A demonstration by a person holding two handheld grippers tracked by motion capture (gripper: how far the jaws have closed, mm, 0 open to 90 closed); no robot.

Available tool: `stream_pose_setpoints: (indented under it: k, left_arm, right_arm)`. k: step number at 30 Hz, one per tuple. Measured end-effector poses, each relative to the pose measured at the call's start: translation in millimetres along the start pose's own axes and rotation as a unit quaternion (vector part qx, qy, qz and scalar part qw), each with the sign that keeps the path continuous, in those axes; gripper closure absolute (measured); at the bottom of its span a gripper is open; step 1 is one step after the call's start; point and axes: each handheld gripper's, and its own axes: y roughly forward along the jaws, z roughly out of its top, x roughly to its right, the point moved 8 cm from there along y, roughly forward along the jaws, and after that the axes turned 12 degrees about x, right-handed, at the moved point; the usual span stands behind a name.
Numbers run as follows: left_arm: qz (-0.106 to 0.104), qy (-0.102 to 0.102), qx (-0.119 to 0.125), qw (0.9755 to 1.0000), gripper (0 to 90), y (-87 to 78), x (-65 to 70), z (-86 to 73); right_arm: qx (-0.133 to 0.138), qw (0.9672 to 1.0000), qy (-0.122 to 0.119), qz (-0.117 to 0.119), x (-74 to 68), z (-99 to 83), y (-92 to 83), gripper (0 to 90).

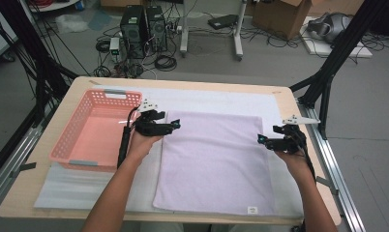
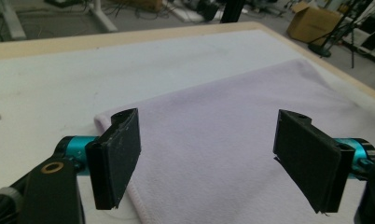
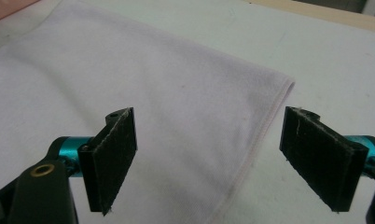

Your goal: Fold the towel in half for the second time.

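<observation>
Nearest us in the high view, our forearms come in from the bottom edge, and just ahead the towel's near hem carries a small white label; its writing is too small to read, and we see no other brand or text. The towel lies flat on the white mat covering the surface, just right of the empty pink basket.

Our left gripper hovers at the towel's far left corner, our right gripper at the right edge near the far corner. Both have their fingers spread wide, holding nothing; in the right gripper view the fingers straddle the hem.

We judge the main risk to be a poor pinch: closing too high would miss the thin cloth, and closing too low could catch the mat too. Uneven grips at the two corners would drag the towel askew or bunch it.
</observation>
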Motion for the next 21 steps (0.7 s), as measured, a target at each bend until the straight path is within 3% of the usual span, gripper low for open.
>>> stream_pose_setpoints:
  k: [1, 4, 8, 16, 21]
  left_arm:
    - [0.012, 0.004, -0.011, 0.9999, 25.3, 4.9, -5.6, -2.0]
    - [0.035, -0.008, -0.028, 0.999, 27.1, 16.4, -17.6, -3.6]
    - [0.055, -0.01, -0.04, 0.9977, 28.6, 32.1, -30.5, -1.6]
    - [0.089, -0.005, -0.073, 0.9933, 31.2, 59.1, -54.6, -6.8]
    - [0.095, -0.007, -0.091, 0.9913, 35.1, 66.6, -62.6, -16.7]
  right_arm:
    - [-0.001, 1.0, 0.001, -0.002, 2.4, 0.9, 3.6, 17.8]
    - [-0.019, 0.9997, 0.016, -0.008, 12.0, 1.7, 17.9, 17.8]
    - [-0.036, 0.9985, 0.035, -0.021, 25.4, 1.7, 35.5, 18.3]
    - [-0.056, 0.9958, 0.056, -0.046, 45.1, -7.7, 61.6, 23.2]
    - [-0.069, 0.9936, 0.063, -0.063, 55.9, -16.1, 74.0, 30.6]
